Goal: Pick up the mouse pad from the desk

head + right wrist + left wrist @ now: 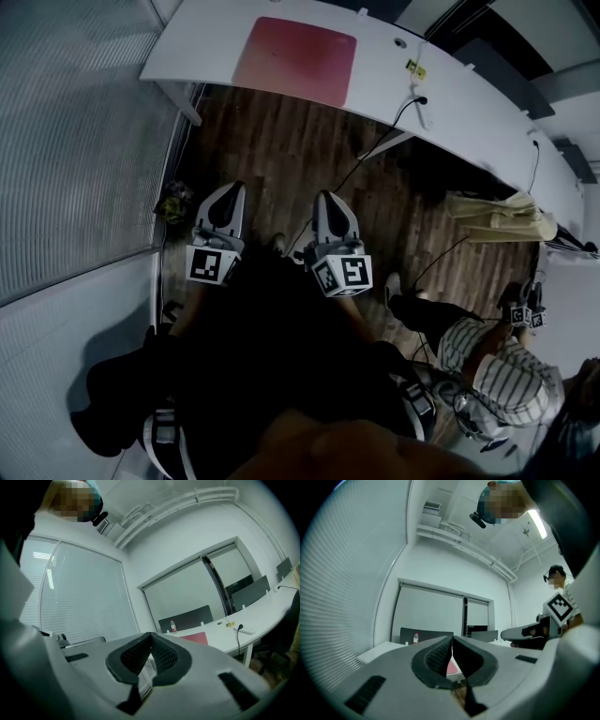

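Observation:
The red mouse pad [293,58] lies flat on the white curved desk [197,42], far ahead of both grippers. My left gripper [229,190] and right gripper [325,197] hang side by side over the wooden floor, well short of the desk, both shut and empty. In the left gripper view the jaws [452,639] meet, with a sliver of the mouse pad [453,668] showing just beyond them. In the right gripper view the closed jaws [151,637] point at the desk [262,611], where the mouse pad [194,638] lies.
A power strip [419,108] with a black cable and a small yellow item [415,67] lie on the desk right of the pad. A bottle [173,626] stands at the desk's back. A second person in a striped shirt [502,375] is at the lower right. A glass wall [75,141] runs along the left.

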Action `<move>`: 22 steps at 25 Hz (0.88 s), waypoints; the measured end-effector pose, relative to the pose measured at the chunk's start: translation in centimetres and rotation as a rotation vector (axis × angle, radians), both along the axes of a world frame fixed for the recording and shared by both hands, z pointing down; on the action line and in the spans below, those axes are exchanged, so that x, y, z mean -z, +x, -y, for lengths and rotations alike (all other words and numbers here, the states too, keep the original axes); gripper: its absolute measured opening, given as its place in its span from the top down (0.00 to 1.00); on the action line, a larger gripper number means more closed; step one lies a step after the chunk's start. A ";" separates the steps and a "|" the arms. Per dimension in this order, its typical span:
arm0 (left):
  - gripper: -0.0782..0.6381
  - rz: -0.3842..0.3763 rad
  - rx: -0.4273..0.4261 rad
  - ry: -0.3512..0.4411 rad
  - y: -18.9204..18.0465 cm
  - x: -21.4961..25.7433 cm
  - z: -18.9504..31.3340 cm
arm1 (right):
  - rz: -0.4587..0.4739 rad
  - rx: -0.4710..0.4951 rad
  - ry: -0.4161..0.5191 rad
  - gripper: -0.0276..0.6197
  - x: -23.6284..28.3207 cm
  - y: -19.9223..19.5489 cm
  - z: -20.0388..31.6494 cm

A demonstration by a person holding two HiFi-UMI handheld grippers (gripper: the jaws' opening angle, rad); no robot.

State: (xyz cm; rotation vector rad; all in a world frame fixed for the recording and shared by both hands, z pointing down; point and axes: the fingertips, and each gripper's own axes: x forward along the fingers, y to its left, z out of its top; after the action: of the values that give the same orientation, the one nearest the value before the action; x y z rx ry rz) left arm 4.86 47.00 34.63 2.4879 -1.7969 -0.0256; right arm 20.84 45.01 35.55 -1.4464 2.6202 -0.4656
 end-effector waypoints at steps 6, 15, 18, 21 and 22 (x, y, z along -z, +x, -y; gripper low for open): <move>0.88 0.032 0.032 0.008 1.8 0.0 1.0 | 0.015 0.039 -0.008 0.96 -0.7 1.7 2.1; 0.88 0.025 0.027 -0.021 2.0 -1.6 5.9 | -0.002 0.034 -0.021 0.96 -1.8 2.3 6.7; 0.88 0.025 0.005 -0.029 1.7 -2.1 8.7 | -0.004 0.017 -0.030 0.96 -2.1 2.0 9.0; 0.88 0.022 -0.013 -0.030 1.1 -2.3 11.0 | -0.005 0.007 -0.033 0.96 -2.4 1.1 10.9; 0.88 0.023 -0.016 -0.029 0.8 -2.3 11.5 | -0.003 0.008 -0.033 0.96 -2.4 0.7 11.3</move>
State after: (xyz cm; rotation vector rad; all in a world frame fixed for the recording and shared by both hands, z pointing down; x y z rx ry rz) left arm 5.69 35.49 36.92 2.4927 -1.7728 0.0294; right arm 21.59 33.67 37.96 -1.4484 2.6337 -0.5094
